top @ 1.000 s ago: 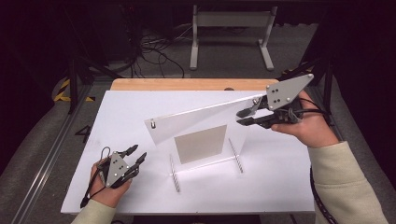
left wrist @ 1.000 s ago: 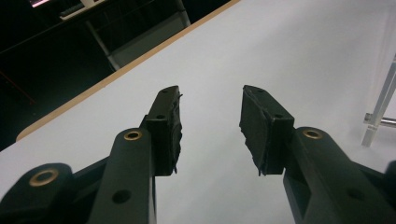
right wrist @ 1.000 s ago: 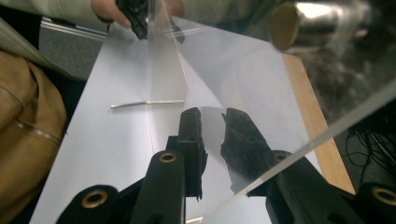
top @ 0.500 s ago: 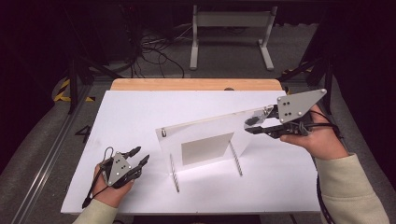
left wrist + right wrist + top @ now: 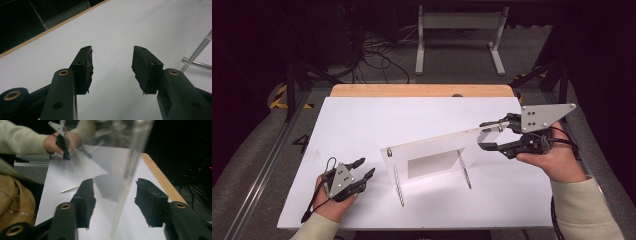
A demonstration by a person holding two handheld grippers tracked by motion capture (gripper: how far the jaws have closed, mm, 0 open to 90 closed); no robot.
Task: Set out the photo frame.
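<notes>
While the clear acrylic panel (image 5: 437, 150) stands over the middle of the white table (image 5: 362, 120), raised on thin metal rods (image 5: 398, 186) and tilted so that its right end sits higher than its left, the right gripper (image 5: 492, 135) meets that higher right end. Its jaws are spread, one on each face of the panel's edge, and in the right gripper view the transparent sheet (image 5: 122, 182) runs up between them without either pad clearly pressing on it. A white rectangle shows beneath the panel, between the rods. Well to the left of the panel, near the table's front edge, the left gripper (image 5: 362, 168) lies low in the person's hand (image 5: 332, 202), its jaws spread and holding nothing; the left gripper view shows bare table between them (image 5: 112, 65), with a corner of the panel and one rod at the right edge. Beyond the panel, the table's far edge is a strip of bare wood (image 5: 422, 90).
</notes>
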